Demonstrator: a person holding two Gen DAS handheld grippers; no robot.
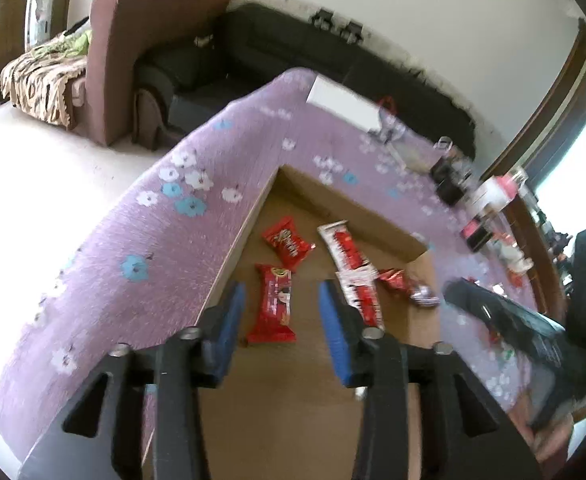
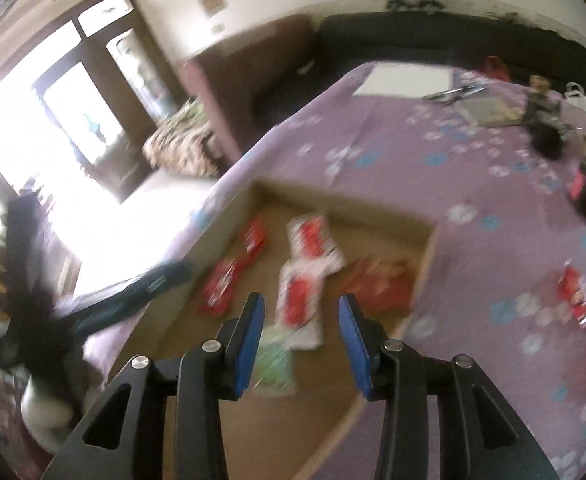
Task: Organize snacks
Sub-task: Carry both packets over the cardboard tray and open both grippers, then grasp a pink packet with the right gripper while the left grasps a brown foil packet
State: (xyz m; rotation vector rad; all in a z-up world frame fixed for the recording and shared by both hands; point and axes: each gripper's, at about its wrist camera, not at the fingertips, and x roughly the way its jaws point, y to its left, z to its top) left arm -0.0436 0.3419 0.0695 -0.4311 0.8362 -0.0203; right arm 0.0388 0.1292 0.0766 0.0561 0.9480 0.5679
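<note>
Purple floral tablecloth point(image 1: 141, 240) carries a cardboard box point(image 1: 357, 210) and white paper point(image 1: 343, 104)

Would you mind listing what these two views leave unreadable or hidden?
- Right wrist view: motion blur smears the red-and-white snack packets in the shallow brown cardboard box; labels unreadable.
- Right wrist view: the pale green packet is partly hidden by the right tongs.
- Left wrist view: clutter at the purple floral tablecloth's far right edge is blurred and small.

A home living room — a dark sofa point(image 1: 333, 64) at twelve o'clock, a brown armchair point(image 1: 133, 40) at ten, a floral purple tablecloth point(image 1: 153, 220) below.
</note>
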